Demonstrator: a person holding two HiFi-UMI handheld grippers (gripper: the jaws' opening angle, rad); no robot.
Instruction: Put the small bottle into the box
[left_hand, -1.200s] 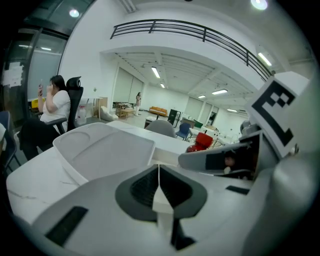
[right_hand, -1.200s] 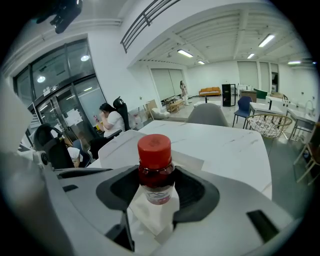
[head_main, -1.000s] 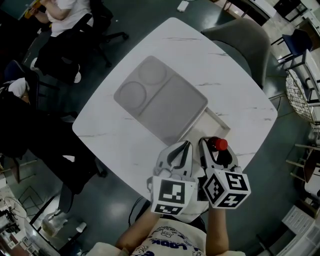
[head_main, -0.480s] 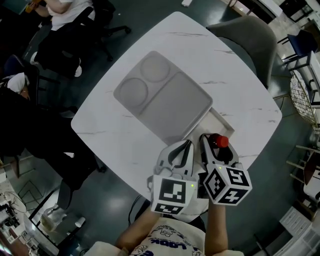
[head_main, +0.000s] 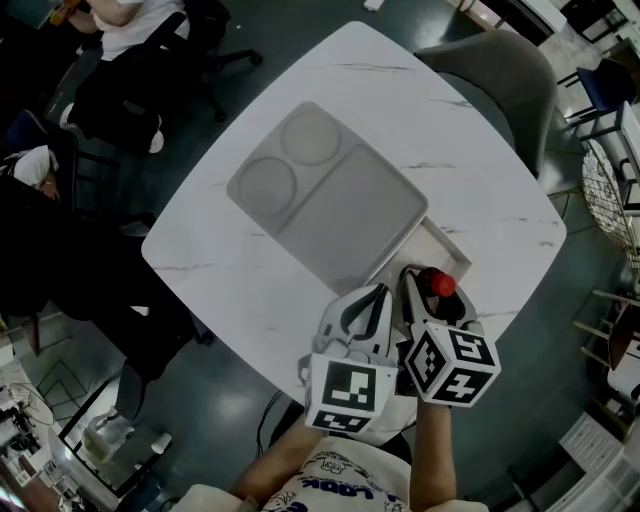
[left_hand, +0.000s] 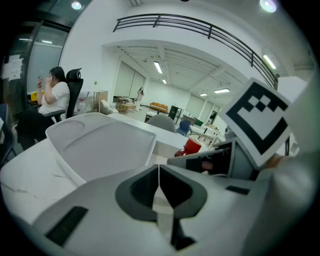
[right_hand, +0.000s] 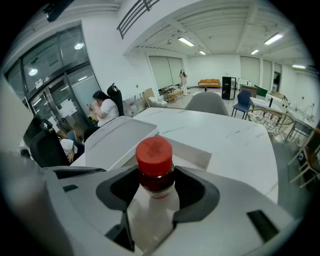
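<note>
At 10 o'clock from the white marble table (head_main: 480, 190), we see a person in a white top (head_main: 130, 25) seated on a dark office chair. On the table's middle lies a grey compartment tray (head_main: 350, 215), with 2 round wells toward 11 o'clock and 1 large flat section toward 4 o'clock.

The left gripper (head_main: 378, 293) sits at the table's 6 o'clock edge, just beside its partner. In the left gripper view its jaws (left_hand: 159, 175) are pressed together with nothing between them, and the tray (left_hand: 105, 145) fills the ground ahead at 11 o'clock.

Immediately to its right, the right gripper (head_main: 433, 290) is clamped on the small bottle (head_main: 441, 284). The right gripper view shows both jaws (right_hand: 157, 187) closed on the neck just under the red cap, with the pale body of the bottle (right_hand: 156, 172) hanging down between them. From the left gripper view only the red cap (left_hand: 192, 146) shows, at 2 o'clock past the neighbouring gripper.

The shallow white box (head_main: 445, 248) lies at the tray's 4 o'clock corner, partly tucked under it. The bottle is not inside it: the cap stands at the box's 6 o'clock rim, and in the right gripper view the box (right_hand: 192, 152) lies just beyond the bottle. We cannot tell how high the bottle hangs over the table.

A grey upholstered chair (head_main: 490, 70) stands at the table's 1 o'clock side.
</note>
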